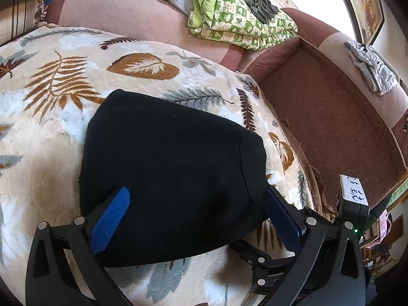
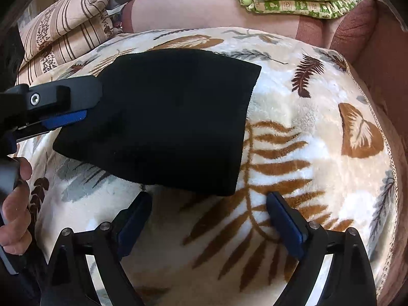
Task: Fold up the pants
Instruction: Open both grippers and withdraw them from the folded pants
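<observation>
The black pants (image 1: 165, 168) are seen folded into a compact bundle lying on a leaf-patterned blanket (image 1: 51, 76) spread over a bed, toward the blanket's near edge.

The left hand-held gripper (image 1: 196, 219) is held over the near end of the bundle with its jaws spread wide. One blue pad (image 1: 109, 219) is seen lying over the cloth on one side and the other stands at the bundle's opposite edge; the pants sit between the fingers, but no squeeze on them is shown. In the right wrist view this gripper is seen at the bundle's left side, with a hand (image 2: 15, 204) on its handle.

The right hand-held gripper (image 2: 206, 216) is likewise held wide open, with nothing between its fingers but bare blanket; its tips are placed just beside the near edge of the pants (image 2: 165, 119), not touching them.

Beyond the blanket's far edge, a green checked quilt (image 1: 237, 17) is seen folded, and striped pillows (image 2: 66, 33) are stacked at the far left corner.
</observation>
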A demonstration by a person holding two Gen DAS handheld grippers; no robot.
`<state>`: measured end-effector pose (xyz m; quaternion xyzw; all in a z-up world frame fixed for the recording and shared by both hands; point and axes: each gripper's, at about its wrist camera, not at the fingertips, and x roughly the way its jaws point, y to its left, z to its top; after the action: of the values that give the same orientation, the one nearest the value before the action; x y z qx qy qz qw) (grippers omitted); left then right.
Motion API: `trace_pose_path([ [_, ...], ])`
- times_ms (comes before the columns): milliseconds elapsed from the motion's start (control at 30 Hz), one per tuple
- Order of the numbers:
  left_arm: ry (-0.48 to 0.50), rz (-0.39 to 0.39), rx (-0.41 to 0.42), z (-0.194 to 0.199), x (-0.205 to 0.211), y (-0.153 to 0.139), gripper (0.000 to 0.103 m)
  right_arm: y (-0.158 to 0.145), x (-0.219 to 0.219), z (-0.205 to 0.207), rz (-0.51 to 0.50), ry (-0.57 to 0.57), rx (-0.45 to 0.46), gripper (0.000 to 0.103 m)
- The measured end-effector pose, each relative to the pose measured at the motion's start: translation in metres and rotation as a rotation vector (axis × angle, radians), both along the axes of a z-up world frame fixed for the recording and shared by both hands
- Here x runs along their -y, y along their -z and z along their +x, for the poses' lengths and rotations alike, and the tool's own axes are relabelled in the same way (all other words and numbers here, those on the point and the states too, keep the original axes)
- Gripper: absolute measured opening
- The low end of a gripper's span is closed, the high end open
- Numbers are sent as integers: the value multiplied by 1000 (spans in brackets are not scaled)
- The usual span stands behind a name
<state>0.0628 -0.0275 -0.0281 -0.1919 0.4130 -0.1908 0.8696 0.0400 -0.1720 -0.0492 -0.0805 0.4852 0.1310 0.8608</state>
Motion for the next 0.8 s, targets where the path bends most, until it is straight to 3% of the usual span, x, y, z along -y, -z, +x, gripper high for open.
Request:
trace_pose_path([
  [133, -15, 3, 8, 0, 0, 0, 103, 2, -1, -6, 7, -7, 27, 99],
  [267, -85, -85, -1, 1, -9, 3, 103, 0, 2, -9, 37, -13, 20, 99],
  [400, -61, -104, -8, 3, -12, 2, 103, -6, 5, -20, 26, 0, 18, 99],
  [500, -40, 21, 34, -5, 1, -9, 103, -13, 12, -33, 16, 61, 47, 98],
  [600, -104, 255, 94, -23, 14, -22, 103, -20, 17, -49, 29, 119, 86, 98],
  [667, -139, 316, 120, -37, 13, -25, 103, -24, 19, -56, 35, 140, 107, 98],
  [800, -164, 337, 100, -58, 5, -17, 103, -27, 21, -63, 47, 144, 124, 98],
])
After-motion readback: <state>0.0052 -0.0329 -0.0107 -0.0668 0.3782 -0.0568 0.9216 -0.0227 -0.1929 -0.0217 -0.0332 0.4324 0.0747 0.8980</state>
